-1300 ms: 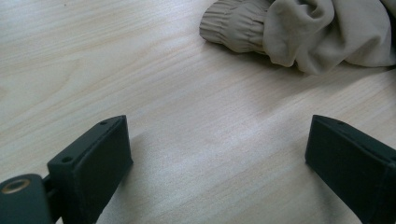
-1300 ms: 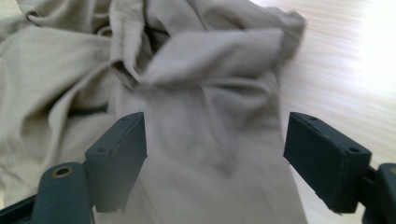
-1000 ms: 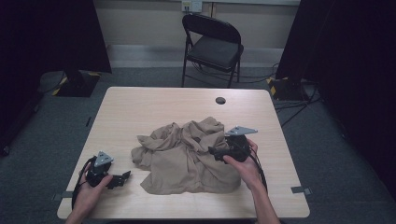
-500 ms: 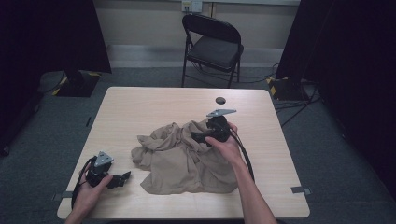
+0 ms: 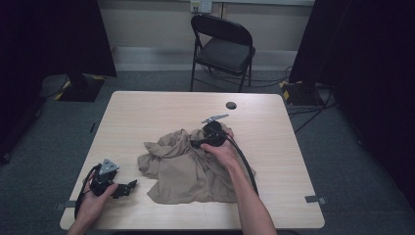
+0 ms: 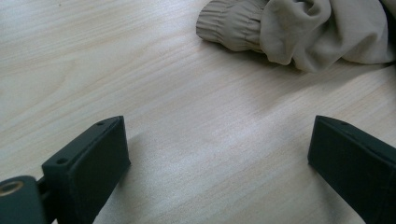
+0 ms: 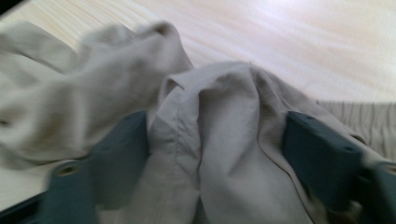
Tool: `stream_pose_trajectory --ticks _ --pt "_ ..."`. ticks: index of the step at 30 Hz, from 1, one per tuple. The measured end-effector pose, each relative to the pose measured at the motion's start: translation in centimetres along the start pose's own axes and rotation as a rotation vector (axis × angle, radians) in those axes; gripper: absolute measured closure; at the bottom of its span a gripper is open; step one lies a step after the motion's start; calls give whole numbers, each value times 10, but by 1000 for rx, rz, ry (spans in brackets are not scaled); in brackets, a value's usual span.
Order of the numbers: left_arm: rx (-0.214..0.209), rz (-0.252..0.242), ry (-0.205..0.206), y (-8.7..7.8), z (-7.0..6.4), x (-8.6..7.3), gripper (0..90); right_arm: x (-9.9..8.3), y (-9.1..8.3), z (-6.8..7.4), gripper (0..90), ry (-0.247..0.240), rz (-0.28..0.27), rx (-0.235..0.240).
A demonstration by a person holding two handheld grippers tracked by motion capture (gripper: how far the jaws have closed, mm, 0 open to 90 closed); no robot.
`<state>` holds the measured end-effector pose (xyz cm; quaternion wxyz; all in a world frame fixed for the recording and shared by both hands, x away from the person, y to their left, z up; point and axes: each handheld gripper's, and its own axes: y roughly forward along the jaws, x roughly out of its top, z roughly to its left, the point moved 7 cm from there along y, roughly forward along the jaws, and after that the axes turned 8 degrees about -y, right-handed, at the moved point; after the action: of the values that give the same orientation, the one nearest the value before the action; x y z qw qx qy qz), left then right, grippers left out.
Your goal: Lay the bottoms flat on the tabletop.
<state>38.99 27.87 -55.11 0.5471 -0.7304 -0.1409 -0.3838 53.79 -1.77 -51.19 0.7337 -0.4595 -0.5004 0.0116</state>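
I observe a crumpled beige cloth garment (image 5: 188, 164) lying in a heap on the light wooden table (image 5: 147, 112), slightly toward my side of centre. My right gripper (image 5: 198, 143) sits at the garment's far upper edge; in the right gripper view its jaws stand spread with a ridge of the fabric (image 7: 219, 140) bunched up between them, both jaws touching cloth but not pressed together. My left gripper (image 5: 128, 186) rests low on the table near its front left corner, apart from the garment; its jaws are spread wide over bare wood, with a ribbed cuff (image 6: 229, 25) of the garment ahead of them
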Motion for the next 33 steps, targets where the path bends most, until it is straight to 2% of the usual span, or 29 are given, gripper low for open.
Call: stream_pose_trajectory --ticks 1,2,3,6,8,11,13,14,15,16,17,19,21,22,24,29,33 --pt "-1 2 3 0 0 0 45 -2 2 0 415 -2 11 -7" --pt "0 2 3 0 0 0 45 -6 5 -1 588 -14 25 -24" --pt "-1 2 2 0 0 0 45 -6 5 -1 588 -14 25 -24" --pt "1 2 4 0 0 0 45 -12 3 -4 776 -12 24 -31" --pt "-2 2 2 0 0 0 45 -13 -2 -5 833 -6 9 -29" --pt "-2 2 1 0 0 0 45 -14 -16 -3 848 -21 -9 -34" --pt "-2 2 1 0 0 0 45 -12 -38 -4 851 -15 -55 -41" --pt "-2 2 1 0 0 0 45 -12 -38 -4 851 -15 -55 -41" --pt "-2 2 2 0 0 0 45 -11 -46 -5 852 -19 -71 -45" --pt "-1 0 0 0 0 0 45 -14 -62 -7 852 -18 -90 -59" --pt "-2 2 1 0 0 0 45 -14 -62 -7 852 -18 -90 -59" --pt "-2 2 2 0 0 0 45 -18 -77 -10 851 -14 -114 -69" --pt "-1 2 4 0 0 0 44 -26 -92 -13 851 -10 -126 -81" --pt "-1 0 0 0 0 0 45 -36 -107 -17 851 -2 -139 -98" --pt "-2 0 -1 0 0 0 44 -41 -114 -18 850 7 -147 -104" --pt "-1 3 1 0 0 0 45 -74 -141 -25 843 30 -142 -145" --pt "-1 -1 -3 0 0 0 45 -98 -151 -26 832 35 -130 -165"
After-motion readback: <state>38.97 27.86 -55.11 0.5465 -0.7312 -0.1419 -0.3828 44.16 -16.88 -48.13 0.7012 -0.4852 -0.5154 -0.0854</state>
